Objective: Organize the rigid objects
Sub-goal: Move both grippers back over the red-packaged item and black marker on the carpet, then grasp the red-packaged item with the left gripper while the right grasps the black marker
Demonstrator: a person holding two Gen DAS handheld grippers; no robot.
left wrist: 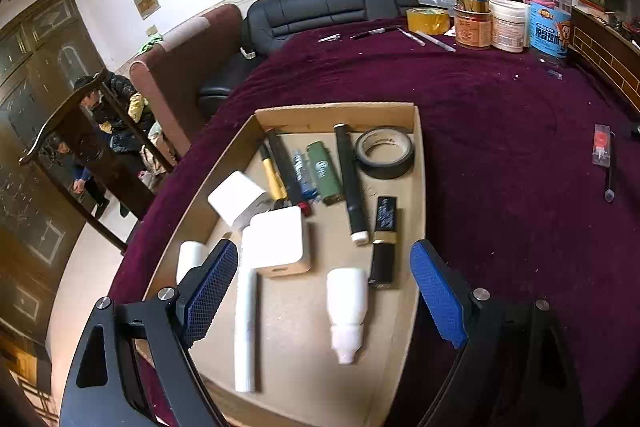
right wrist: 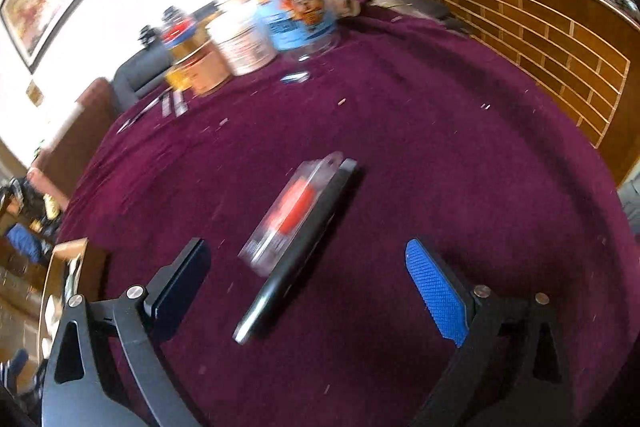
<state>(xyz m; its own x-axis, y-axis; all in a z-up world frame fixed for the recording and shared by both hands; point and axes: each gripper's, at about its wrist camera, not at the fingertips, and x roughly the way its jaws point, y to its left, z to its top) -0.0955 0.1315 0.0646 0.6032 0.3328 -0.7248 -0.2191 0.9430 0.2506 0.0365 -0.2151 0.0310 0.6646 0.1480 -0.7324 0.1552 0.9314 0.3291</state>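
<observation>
In the left wrist view, the left gripper (left wrist: 324, 291) hangs over the near end of a shallow cardboard tray (left wrist: 418, 131) that sits on a maroon tablecloth (left wrist: 500, 107); its blue-padded jaws stand wide apart with nothing pressed between them. Inside the tray, a white dropper bottle (left wrist: 346, 311) lies between the jaws, a long white tube (left wrist: 246, 327) to its left, a white square block (left wrist: 278, 241) above that tube, and a black-and-gold lipstick (left wrist: 383, 239) just right of the bottle. Toward the tray's far end lie a roll of black tape (left wrist: 385, 153), a black marker (left wrist: 350, 179), a green lighter (left wrist: 325, 173) and a yellow pen (left wrist: 273, 175). Well beyond the tray, jars and a yellow tape roll (left wrist: 428, 20) stand at the far table edge. In the right wrist view, which is blurred, the right gripper (right wrist: 316, 291) is open over the bare cloth, well right of the tray's corner (right wrist: 60, 267). Between its jaws, untouched, lie a clear plastic pack with a red item (right wrist: 290, 211) and a black pen (right wrist: 296, 251) alongside it, apparently touching.
</observation>
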